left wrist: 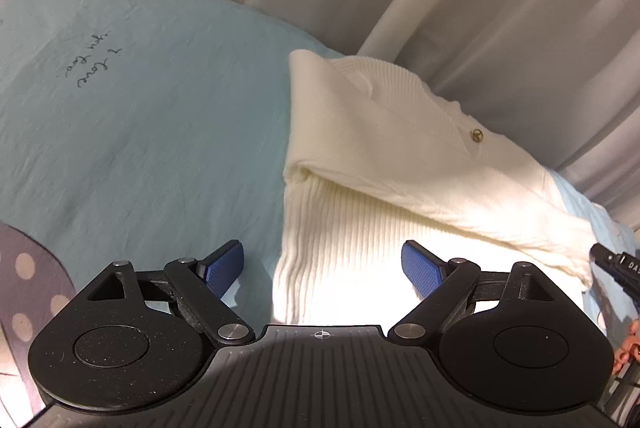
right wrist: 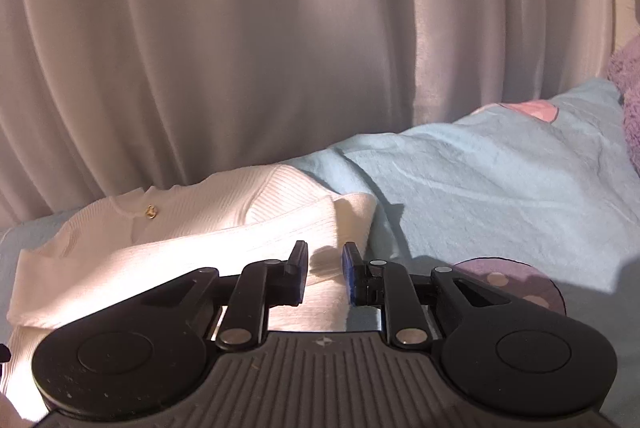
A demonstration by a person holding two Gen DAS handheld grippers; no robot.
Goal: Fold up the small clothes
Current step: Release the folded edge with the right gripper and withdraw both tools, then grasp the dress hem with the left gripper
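Note:
A cream ribbed knit top with a small gold button lies on a light blue bedsheet, its sleeves folded in across the body. My left gripper is wide open just above the garment's near left edge, holding nothing. In the right wrist view the same top lies at the lower left. My right gripper is open with a narrow gap, its fingers over the garment's near right corner, and no cloth shows pinched between the pads.
White curtains hang right behind the bed. The sheet has purple dotted prints and handwriting print. A purple plush toy sits at the far right. The other gripper's black body shows at the right edge.

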